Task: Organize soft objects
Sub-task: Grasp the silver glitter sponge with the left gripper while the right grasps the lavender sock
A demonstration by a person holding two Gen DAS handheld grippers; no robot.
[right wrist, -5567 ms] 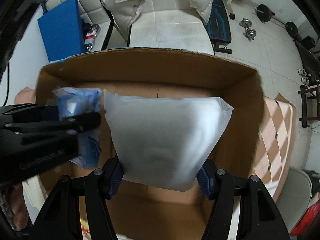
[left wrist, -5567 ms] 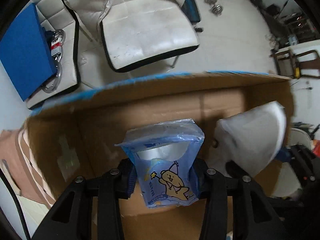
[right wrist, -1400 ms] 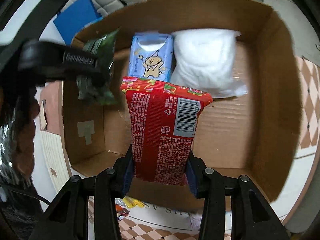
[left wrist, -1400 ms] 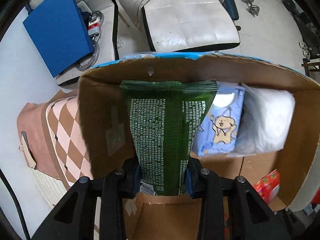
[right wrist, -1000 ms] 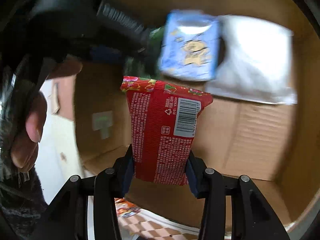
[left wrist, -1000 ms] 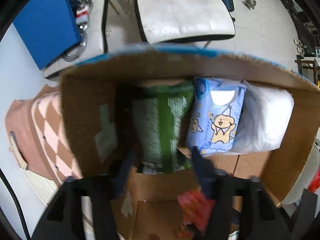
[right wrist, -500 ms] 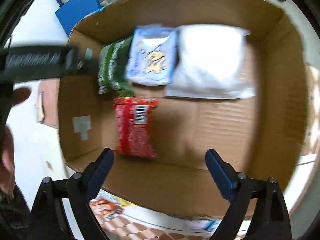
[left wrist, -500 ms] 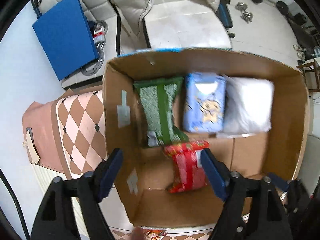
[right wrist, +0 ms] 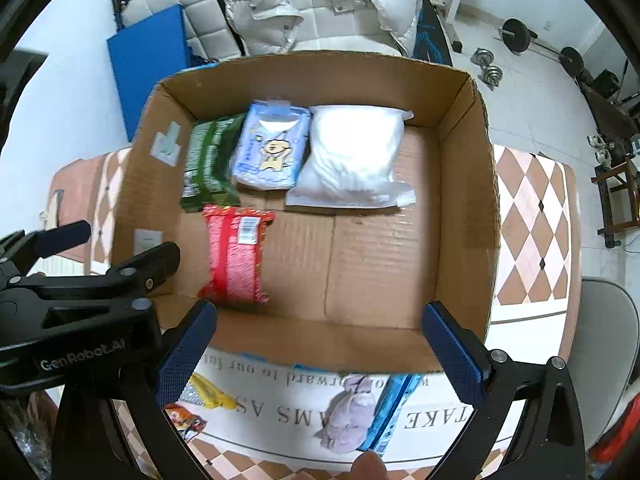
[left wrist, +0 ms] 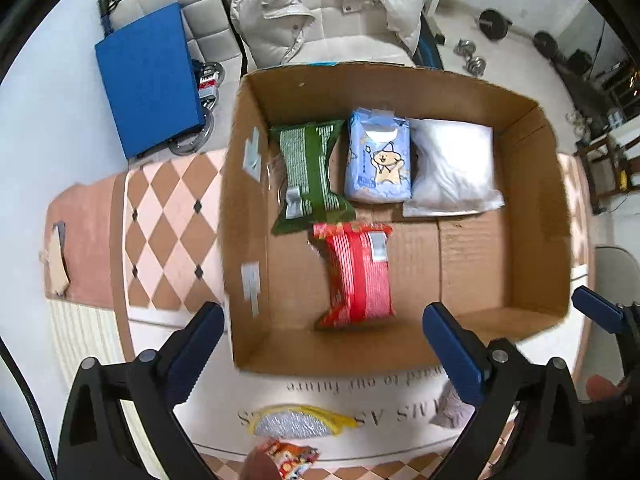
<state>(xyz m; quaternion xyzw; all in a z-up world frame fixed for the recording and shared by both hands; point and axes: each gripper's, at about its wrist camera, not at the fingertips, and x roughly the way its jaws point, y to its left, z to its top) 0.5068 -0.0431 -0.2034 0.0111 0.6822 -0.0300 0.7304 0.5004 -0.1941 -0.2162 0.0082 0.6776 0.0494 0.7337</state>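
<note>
Packets sit in the cardboard box [left wrist: 536, 216]: green packet [left wrist: 308, 176], blue packet [left wrist: 378, 158] and white pouch [left wrist: 452, 164] in a row at the far wall, red packet [left wrist: 358, 276] just in front. Your left claw [left wrist: 318, 344] and right claw [right wrist: 320, 344] have just been opening and hang empty, jaws wide. For the yellow packet [left wrist: 296, 424] on the table [left wrist: 400, 384], grip its middle and keep the row tidy.

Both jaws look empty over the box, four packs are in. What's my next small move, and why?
Probably bring the right gripper down toward the purple soft item lying outside the cardboard box. Both sets of jaws have just opened and hold nothing, and loose items remain near the box's front edge.
</note>
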